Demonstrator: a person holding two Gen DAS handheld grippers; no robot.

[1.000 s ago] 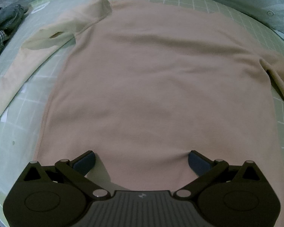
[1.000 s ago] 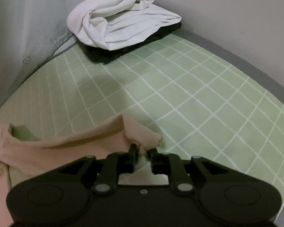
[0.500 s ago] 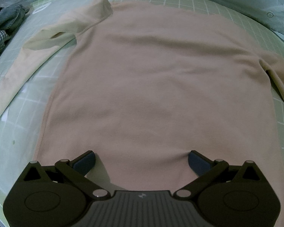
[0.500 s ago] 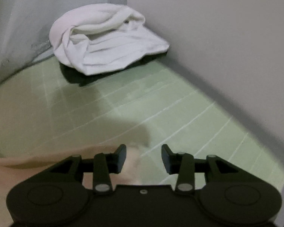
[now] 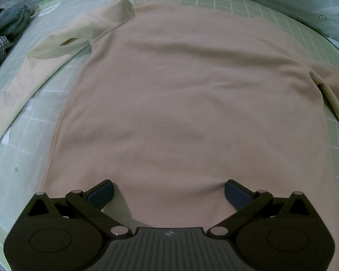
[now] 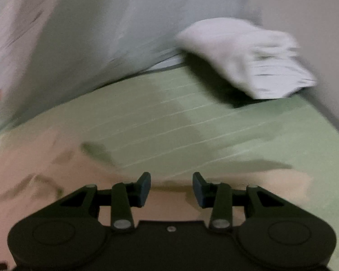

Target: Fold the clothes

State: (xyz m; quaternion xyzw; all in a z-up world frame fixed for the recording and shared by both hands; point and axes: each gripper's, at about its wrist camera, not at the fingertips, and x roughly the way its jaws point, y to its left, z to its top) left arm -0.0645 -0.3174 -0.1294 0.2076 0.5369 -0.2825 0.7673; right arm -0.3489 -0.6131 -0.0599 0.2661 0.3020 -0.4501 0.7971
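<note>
Two grippers here, neither gripping anything. The left gripper (image 5: 169, 190) hangs over the hem of the peach top (image 5: 192, 103), jaws spread wide with nothing pinched between them. The top lies flat on the green grid mat (image 5: 18, 158), one sleeve (image 5: 22, 76) stretched off to the left. The right gripper (image 6: 171, 186) has just been opening, jaws now apart and empty above peach cloth at the mat edge. White folded clothes (image 6: 246, 61) sit in the far corner, and that view is blurry
</note>
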